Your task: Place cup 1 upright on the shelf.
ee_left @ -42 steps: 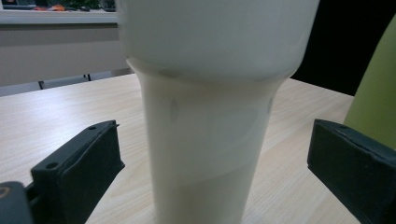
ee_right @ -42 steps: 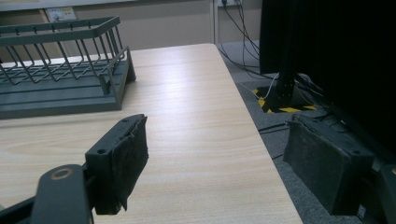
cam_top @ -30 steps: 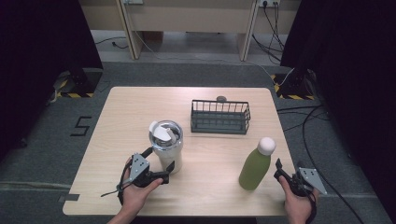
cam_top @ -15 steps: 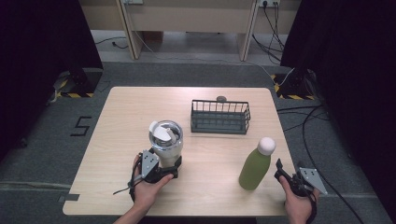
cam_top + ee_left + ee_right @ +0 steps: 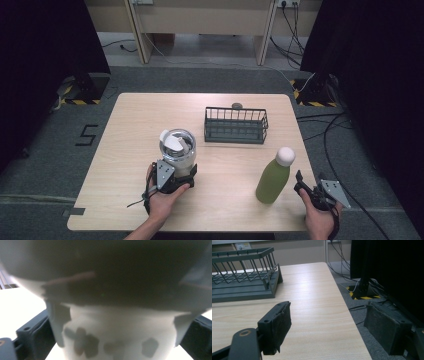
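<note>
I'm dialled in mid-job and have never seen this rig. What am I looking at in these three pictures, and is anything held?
There is no robot arm: a person holds a two-jaw gripper in each hand. The high view looks down on a wooden table from above the person's side. On it stand a shiny tumbler, a green bottle with a white cap, and a dark wire basket farther back.

The left gripper is at the tumbler's base. Its own camera shows the tumbler very close and blurred, with a black jaw on either side of it; I cannot tell whether they press on it.

The right gripper sits beside the bottle, apart from it. Its camera shows the jaws wide apart with nothing between them, and the basket beyond.
</note>
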Demonstrator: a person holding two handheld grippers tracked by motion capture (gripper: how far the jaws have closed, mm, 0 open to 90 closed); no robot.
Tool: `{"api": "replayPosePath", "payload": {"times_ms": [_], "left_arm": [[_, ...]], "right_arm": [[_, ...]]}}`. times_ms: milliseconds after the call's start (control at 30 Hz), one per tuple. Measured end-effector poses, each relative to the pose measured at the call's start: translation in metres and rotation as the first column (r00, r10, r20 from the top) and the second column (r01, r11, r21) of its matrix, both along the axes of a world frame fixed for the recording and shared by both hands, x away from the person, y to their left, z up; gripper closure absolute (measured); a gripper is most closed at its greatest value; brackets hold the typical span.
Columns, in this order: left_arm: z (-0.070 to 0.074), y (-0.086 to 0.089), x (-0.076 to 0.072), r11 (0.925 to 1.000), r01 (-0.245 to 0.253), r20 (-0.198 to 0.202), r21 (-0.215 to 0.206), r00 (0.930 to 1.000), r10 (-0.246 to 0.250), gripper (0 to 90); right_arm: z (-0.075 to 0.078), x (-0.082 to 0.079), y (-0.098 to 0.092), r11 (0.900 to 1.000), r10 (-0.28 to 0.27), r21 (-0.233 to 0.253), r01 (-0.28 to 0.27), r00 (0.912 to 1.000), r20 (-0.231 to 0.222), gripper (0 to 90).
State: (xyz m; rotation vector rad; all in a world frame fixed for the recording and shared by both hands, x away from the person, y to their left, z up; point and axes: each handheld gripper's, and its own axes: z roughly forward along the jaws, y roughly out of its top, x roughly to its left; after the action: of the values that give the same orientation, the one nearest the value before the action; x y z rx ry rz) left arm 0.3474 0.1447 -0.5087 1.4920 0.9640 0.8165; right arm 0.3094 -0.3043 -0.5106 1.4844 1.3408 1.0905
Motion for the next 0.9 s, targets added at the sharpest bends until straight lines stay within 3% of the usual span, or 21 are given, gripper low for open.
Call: {"api": "replayPosePath", "payload": {"times_ms": [100,367,900], "left_arm": [[-0.0009,0.0006,-0.0002,0.9999,-0.016,0.009,-0.006,0.9998,0.016,9.5],[-0.0020,-0.0013,-0.0011,0.9993,-0.034,0.020,-0.014,0.9992,0.035,9.9],[0.0022,-0.0004,0.0028,0.9995,-0.028,0.002,-0.015,0.9996,0.028,10.2]], "right_arm": [[0.0000,0.0001,-0.0001,1.000,0.000,0.001,0.000,1.0000,0.000,21.2],[0.0002,0.0000,0.0002,1.000,0.001,0.003,-0.001,1.0000,0.001,21.2],[-0.0002,0.0005,-0.0002,1.000,-0.004,0.004,0.004,1.0000,0.003,21.2]]}}
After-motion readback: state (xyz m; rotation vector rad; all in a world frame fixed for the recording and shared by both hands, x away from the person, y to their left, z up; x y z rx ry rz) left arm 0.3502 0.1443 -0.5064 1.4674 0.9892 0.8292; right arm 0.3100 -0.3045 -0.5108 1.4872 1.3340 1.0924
